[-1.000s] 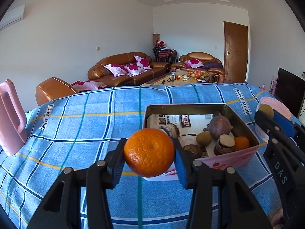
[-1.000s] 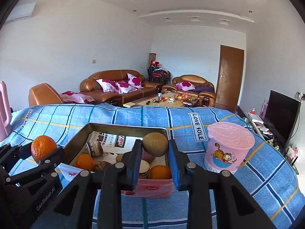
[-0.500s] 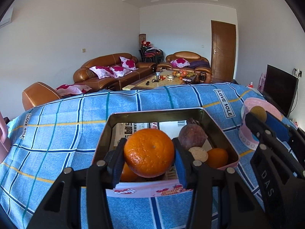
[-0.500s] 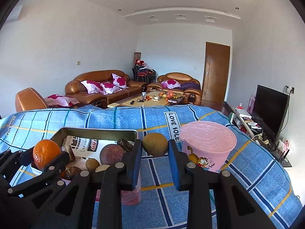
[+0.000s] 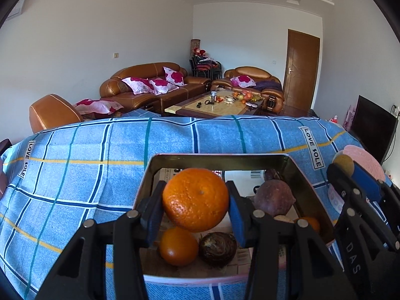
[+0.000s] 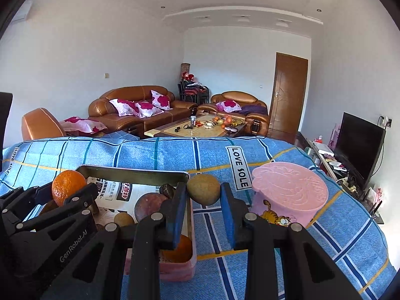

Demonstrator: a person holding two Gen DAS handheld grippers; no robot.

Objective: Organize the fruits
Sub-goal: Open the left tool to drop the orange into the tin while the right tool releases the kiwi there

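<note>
Left wrist view: the left gripper (image 5: 196, 205) pinches an orange (image 5: 195, 199) between its blue pads, holding it in the air over the near half of the metal tin (image 5: 217, 158) that sits on the blue checked cloth (image 5: 75, 165). Inside the tin, just below the held fruit, lie a second orange (image 5: 178, 246) and a dark brown wrinkled fruit (image 5: 217, 248); toward the tin's right wall rests a purple passion fruit (image 5: 274, 198), all on a lining of printed paper. The held orange is bright, pebbled and slightly flattened, its stem dimple facing the camera.

The right gripper (image 6: 203, 201) grips a dull tan, egg-shaped fruit (possibly a kiwi) (image 6: 203, 192) just outside the tin's right edge (image 6: 186, 177), between the tin and the pink lidded bucket (image 6: 290, 195) standing to the tin's right.

Judged from this, the sorting step is under way, with both tools loaded and neither fruit yet set down. The orange seems bound for a place beside its twin in the tin: that calls for lowering it onto bare paper, clear of the fruit beneath, before easing the pads apart. Where the tan fruit belongs cannot be told; the bucket's lid is on, so it offers no opening for now.
</note>
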